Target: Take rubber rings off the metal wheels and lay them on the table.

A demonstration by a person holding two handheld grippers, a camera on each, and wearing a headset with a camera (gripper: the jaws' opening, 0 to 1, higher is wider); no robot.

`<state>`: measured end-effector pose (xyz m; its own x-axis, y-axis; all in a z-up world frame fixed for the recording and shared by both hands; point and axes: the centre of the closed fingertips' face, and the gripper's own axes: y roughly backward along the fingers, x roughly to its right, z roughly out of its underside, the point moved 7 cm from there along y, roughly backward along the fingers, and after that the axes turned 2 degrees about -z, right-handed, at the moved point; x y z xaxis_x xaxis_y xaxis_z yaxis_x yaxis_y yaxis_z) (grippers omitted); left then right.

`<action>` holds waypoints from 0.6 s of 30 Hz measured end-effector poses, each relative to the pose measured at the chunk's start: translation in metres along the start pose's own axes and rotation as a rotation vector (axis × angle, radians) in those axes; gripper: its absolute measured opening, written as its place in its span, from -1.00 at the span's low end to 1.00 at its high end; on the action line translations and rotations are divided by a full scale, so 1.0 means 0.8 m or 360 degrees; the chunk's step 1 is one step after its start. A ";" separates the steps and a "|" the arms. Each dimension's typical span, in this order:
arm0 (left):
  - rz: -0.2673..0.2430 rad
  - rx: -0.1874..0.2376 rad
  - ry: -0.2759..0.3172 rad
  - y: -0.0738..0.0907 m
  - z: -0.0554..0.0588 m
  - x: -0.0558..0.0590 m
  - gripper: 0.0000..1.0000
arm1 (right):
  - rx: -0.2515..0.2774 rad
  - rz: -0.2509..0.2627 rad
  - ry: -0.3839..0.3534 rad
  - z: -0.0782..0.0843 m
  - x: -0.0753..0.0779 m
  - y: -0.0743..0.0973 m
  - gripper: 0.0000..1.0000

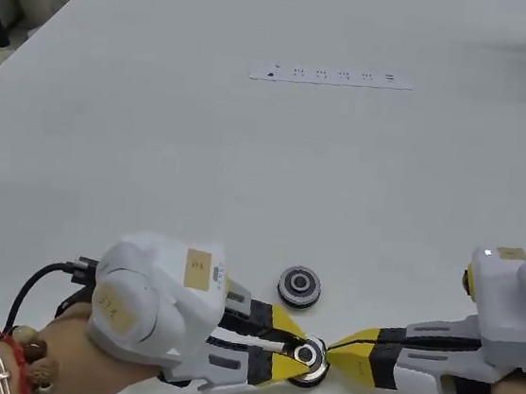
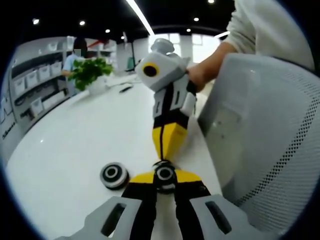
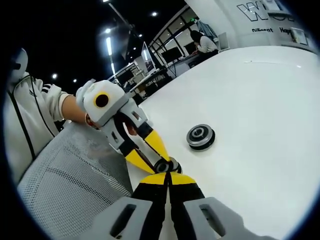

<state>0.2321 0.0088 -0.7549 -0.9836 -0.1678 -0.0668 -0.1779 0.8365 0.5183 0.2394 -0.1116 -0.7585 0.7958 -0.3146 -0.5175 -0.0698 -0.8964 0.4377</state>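
Note:
A small metal wheel (image 1: 307, 357) with a black rubber ring is held just above the white table (image 1: 246, 176), near its front edge. My left gripper (image 1: 300, 355) is shut on this wheel (image 2: 165, 173) from the left, its yellow tips on either side. My right gripper (image 1: 329, 350) comes in from the right, and its jaws are pinched together on the ring at the wheel's rim (image 3: 164, 165). A second wheel (image 1: 299, 286) with its ring on lies flat on the table just beyond, also in the left gripper view (image 2: 114, 175) and the right gripper view (image 3: 201, 136).
A white power strip (image 1: 331, 75) lies far back on the table. A grey mesh chair (image 2: 265, 140) stands close to the table's near edge. A green plant (image 2: 90, 72) sits at the table's far end, with a person behind it.

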 end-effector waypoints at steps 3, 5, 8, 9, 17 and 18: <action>0.0001 0.0000 -0.0004 0.000 0.000 0.000 -0.74 | 0.0002 -0.0004 0.0000 -0.001 0.000 0.000 -1.00; 0.0001 -0.0001 -0.0004 0.000 0.000 0.000 -0.74 | 0.0003 -0.0007 0.0000 -0.001 0.000 0.000 -1.00; 0.0001 -0.0001 -0.0005 0.000 0.000 0.000 -0.74 | 0.0004 -0.0009 0.0002 -0.001 0.000 0.000 -1.00; 0.0001 -0.0001 -0.0006 0.000 0.000 0.000 -0.74 | 0.0004 -0.0009 0.0002 -0.001 0.000 0.001 -1.00; -0.0003 -0.0004 -0.0014 0.000 0.000 0.000 -0.74 | 0.0009 -0.0024 0.0001 -0.003 -0.003 0.000 -1.00; -0.0004 -0.0005 -0.0015 0.000 0.000 0.000 -0.74 | 0.0009 -0.0024 0.0003 -0.003 -0.003 0.000 -1.00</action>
<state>0.2320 0.0087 -0.7553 -0.9834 -0.1648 -0.0760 -0.1801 0.8345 0.5207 0.2390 -0.1101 -0.7555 0.7979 -0.3004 -0.5227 -0.0612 -0.9029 0.4255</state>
